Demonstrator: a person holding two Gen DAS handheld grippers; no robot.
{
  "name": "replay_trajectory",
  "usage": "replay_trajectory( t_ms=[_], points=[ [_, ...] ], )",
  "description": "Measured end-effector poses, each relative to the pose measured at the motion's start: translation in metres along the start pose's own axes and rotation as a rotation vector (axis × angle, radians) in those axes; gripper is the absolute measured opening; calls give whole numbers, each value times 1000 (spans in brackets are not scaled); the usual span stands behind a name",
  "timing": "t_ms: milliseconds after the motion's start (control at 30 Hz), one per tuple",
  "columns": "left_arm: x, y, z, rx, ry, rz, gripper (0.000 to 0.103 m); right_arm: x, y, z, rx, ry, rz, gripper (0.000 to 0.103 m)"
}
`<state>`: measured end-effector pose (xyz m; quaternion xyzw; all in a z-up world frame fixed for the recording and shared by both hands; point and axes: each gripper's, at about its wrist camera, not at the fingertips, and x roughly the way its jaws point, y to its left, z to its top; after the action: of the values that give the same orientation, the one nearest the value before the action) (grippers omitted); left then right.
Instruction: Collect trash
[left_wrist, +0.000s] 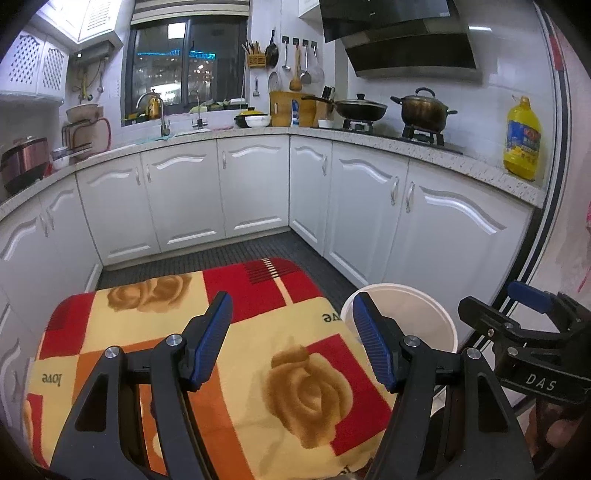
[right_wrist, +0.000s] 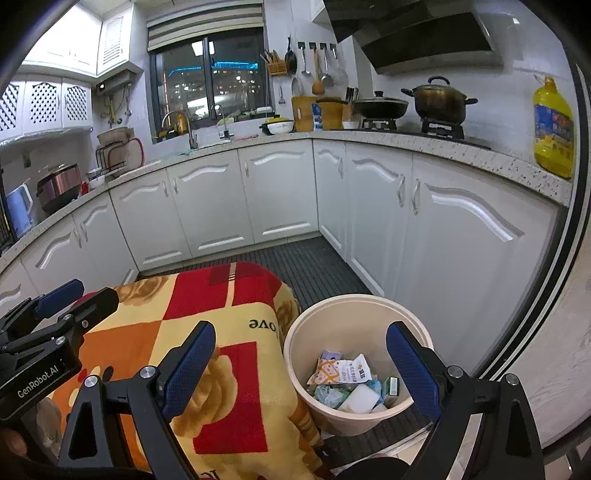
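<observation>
Trash (right_wrist: 347, 380) lies gathered in the bottom of the cream bucket (right_wrist: 295, 354): crumpled wrappers, a white sponge-like block and a small green carton, heaped loosely with no clear long axis to the pile. That bucket stands on the dark ribbed floor mat (right_wrist: 317, 266), touching or just beside the right edge of the patterned blanket (right_wrist: 155, 332) that covers a low surface. In both views the blanket top shows no loose scrap, so by my reading the collecting is largely done, unless something sits outside the frames. From the right gripper (right_wrist: 301, 365) the bucket lies directly ahead and below, its opening framed between the two blue pads, which are spread wide with nothing between them. The left gripper (left_wrist: 291, 339) hangs over the blanket with the bucket (left_wrist: 439, 314) off to its right, only the rim and inner wall showing past its right finger; its jaws are parted too and carry nothing. The right hand is therefore plainly the nearer one to the bucket, and any further drop or reach into it would fall to that side, while the left would have to cross over. Around this stand white cabinets (right_wrist: 280, 188) and a speckled counter (right_wrist: 443, 147) with a yellow oil bottle (right_wrist: 554, 129), well apart from the work.
</observation>
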<state>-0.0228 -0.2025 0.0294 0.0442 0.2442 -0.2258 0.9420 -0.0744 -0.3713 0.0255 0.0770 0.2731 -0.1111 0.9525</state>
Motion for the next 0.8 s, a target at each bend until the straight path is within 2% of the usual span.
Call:
replay_trajectory(
  t_ms=[367, 800],
  points=[
    [-3, -7, 0, -23, -13, -63, 67, -15, 3, -2, -7, -45, -41, 97],
    [-3, -7, -2, -29, -20, -60, 67, -13, 4, -2, -10, -56, -52, 99]
  ],
)
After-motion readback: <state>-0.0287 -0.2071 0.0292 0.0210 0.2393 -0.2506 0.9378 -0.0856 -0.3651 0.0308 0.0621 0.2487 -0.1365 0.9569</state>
